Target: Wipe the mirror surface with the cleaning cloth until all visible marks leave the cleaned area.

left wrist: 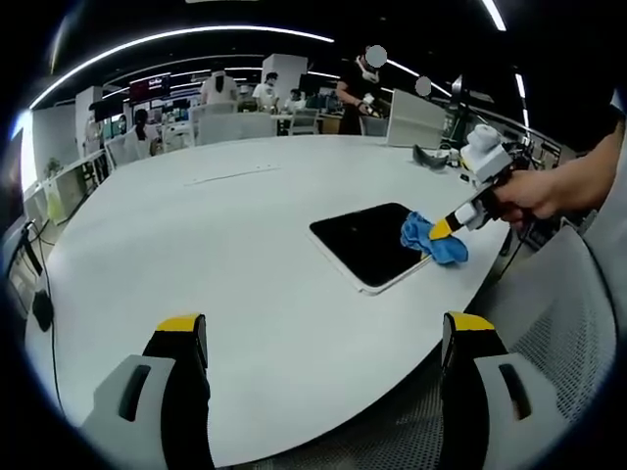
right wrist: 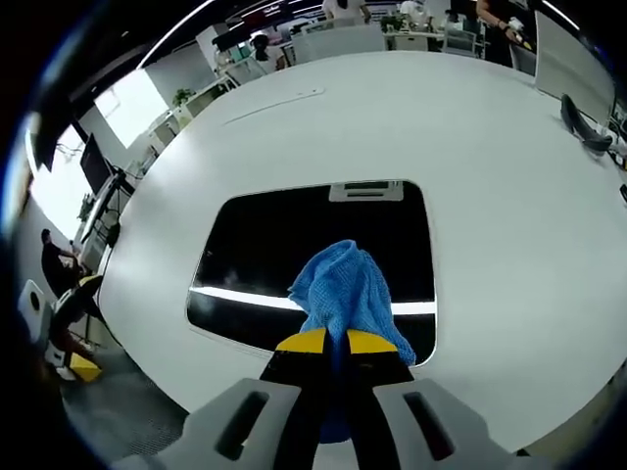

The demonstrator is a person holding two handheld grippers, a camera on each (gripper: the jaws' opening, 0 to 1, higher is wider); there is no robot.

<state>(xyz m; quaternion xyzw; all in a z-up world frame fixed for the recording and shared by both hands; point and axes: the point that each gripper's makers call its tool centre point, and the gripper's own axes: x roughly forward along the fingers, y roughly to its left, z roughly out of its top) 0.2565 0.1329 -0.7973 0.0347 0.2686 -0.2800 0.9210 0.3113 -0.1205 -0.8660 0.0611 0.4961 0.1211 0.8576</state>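
Lying flat on a large white table (left wrist: pixel 245 255), the mirror (left wrist: pixel 370 243) is seen near the table's curved near edge, dark-faced inside a pale frame. Wide bare tabletop is left on its far side and to its left; on the near side only a narrow strip of table is left before the rim. A small dark object (right wrist: pixel 585 127) is seen on the far right of the table, well apart from the mirror.

The cleaning cloth (right wrist: pixel 345 289), blue and bunched, is clamped between the closed yellow-tipped jaws of the right gripper (right wrist: pixel 337 342) and is pressed on the mirror's near part, close to its front edge. In the left gripper view the cloth is seen at the mirror's right corner, partly overlapping the frame.

The right gripper is held by a hand (left wrist: pixel 529 193), reaching in from the right, tilted down toward the glass.

The left gripper (left wrist: pixel 323 328) is held back over the near table edge, well apart from the mirror, jaws wide apart with nothing between.
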